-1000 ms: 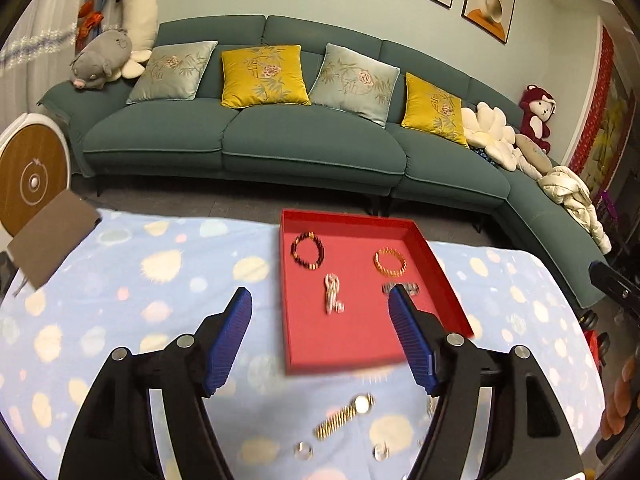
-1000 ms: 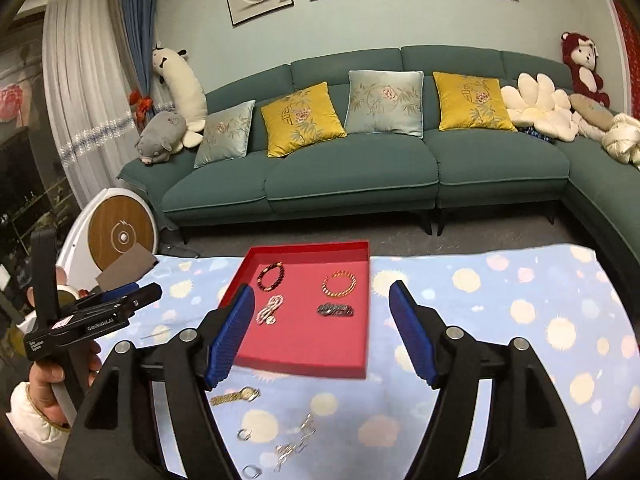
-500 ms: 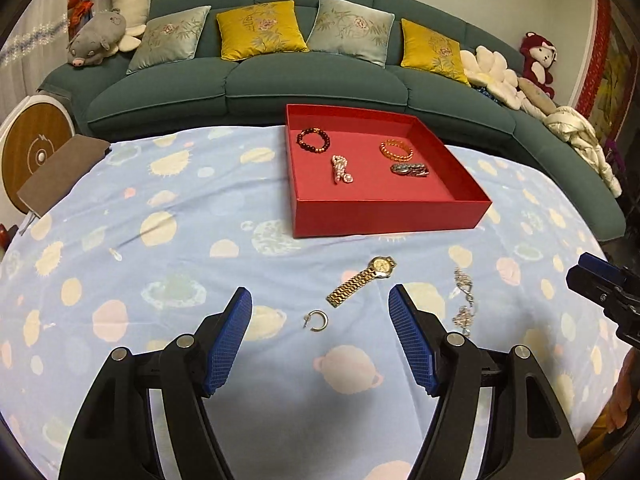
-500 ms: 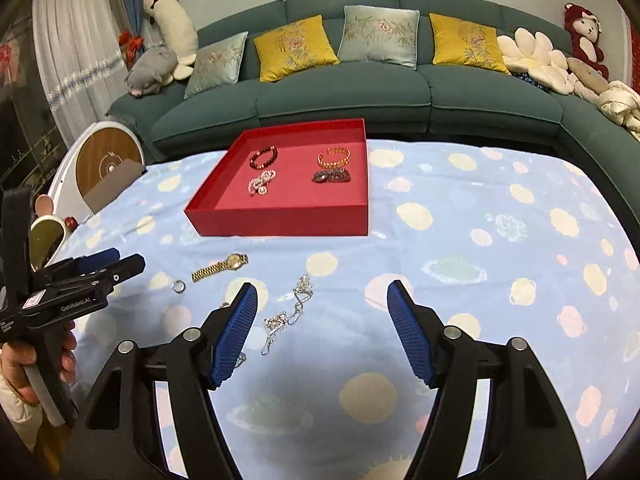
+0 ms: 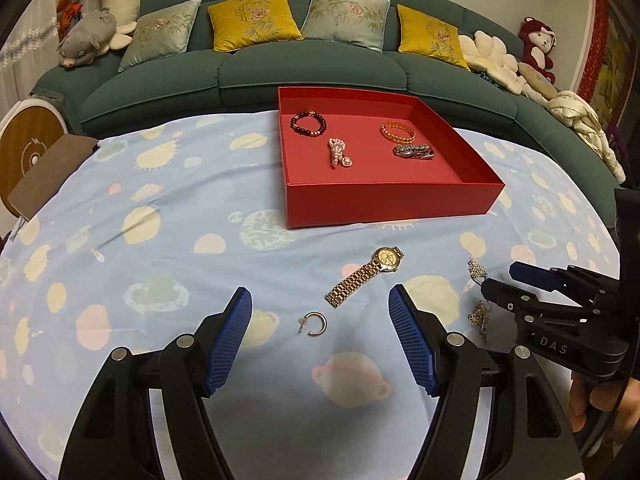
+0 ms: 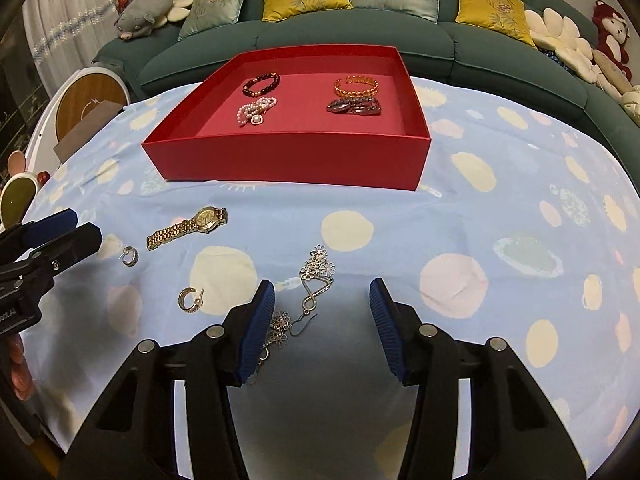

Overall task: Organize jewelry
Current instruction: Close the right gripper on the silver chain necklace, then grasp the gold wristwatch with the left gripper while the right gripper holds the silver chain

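Observation:
A red tray (image 5: 384, 202) (image 6: 280, 160) on the blue tablecloth holds a dark bead bracelet (image 5: 308, 124), a pearl piece (image 5: 339, 153), a gold bracelet (image 5: 398, 131) and a dark metal bracelet (image 5: 414, 151). On the cloth in front lie a gold watch (image 5: 364, 276) (image 6: 186, 227), a hoop earring (image 5: 314, 323) (image 6: 130, 257), a second hoop earring (image 6: 191, 299) and flower drop earrings (image 6: 316, 276). My left gripper (image 5: 320, 340) is open, low over the first hoop. My right gripper (image 6: 322, 326) is open over the flower earrings.
A teal sofa (image 5: 280, 68) with cushions stands behind the table. A brown board (image 5: 48, 176) lies at the table's left edge beside a round wooden stand (image 5: 24, 148). The right gripper shows at the right edge of the left wrist view (image 5: 560, 308).
Both grippers have come down and back toward the near side of the table. The loose jewelry now lies between and just ahead of the fingers. Both stay open.

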{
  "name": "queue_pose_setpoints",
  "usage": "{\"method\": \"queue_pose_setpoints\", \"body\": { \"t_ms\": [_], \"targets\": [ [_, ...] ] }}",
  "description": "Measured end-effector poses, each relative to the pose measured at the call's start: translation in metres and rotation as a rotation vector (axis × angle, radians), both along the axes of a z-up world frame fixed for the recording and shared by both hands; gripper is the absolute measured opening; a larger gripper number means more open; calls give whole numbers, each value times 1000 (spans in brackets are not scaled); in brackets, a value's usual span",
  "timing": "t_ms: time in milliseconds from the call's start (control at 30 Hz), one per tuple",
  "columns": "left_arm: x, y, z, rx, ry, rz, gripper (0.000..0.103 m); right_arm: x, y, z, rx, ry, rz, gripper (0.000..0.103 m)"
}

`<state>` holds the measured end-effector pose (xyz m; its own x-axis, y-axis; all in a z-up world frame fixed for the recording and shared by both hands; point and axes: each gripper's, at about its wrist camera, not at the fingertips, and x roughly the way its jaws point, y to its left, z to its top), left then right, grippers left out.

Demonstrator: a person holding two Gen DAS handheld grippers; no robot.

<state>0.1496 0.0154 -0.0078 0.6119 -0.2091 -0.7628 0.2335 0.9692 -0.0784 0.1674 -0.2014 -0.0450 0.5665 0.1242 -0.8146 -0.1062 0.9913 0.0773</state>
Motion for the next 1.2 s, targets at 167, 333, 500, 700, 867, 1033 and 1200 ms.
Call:
{"method": "queue_pose_setpoints", "body": {
  "t_ms": [167, 333, 500, 700, 867, 1033, 1200],
  "targets": [
    [3, 3, -5, -20, 23, 3, 68, 6, 6, -8, -2, 25, 5, 38],
    [7, 3, -8, -27, 34, -2, 68, 9, 12, -12, -41, 22, 17, 29],
    [14, -6, -18, -30, 58, -25, 68, 9, 12, -11, -46, 23, 22, 14],
    [29, -22, -33, -36, 72, -76, 68, 6, 4, -5, -15, 27, 5, 7],
    [43, -39, -41, -29, 77, -107, 68, 1, -3, 3, 3, 17, 2, 7],
    [51, -54, -48, 15, 57, -124, 68, -2, -12, 6, 20, 14, -3, 7],
    [54, -57, -50, 35, 23, -118, 54, -7, -22, 9, 28, 11, -11, 7]
  ]
}}
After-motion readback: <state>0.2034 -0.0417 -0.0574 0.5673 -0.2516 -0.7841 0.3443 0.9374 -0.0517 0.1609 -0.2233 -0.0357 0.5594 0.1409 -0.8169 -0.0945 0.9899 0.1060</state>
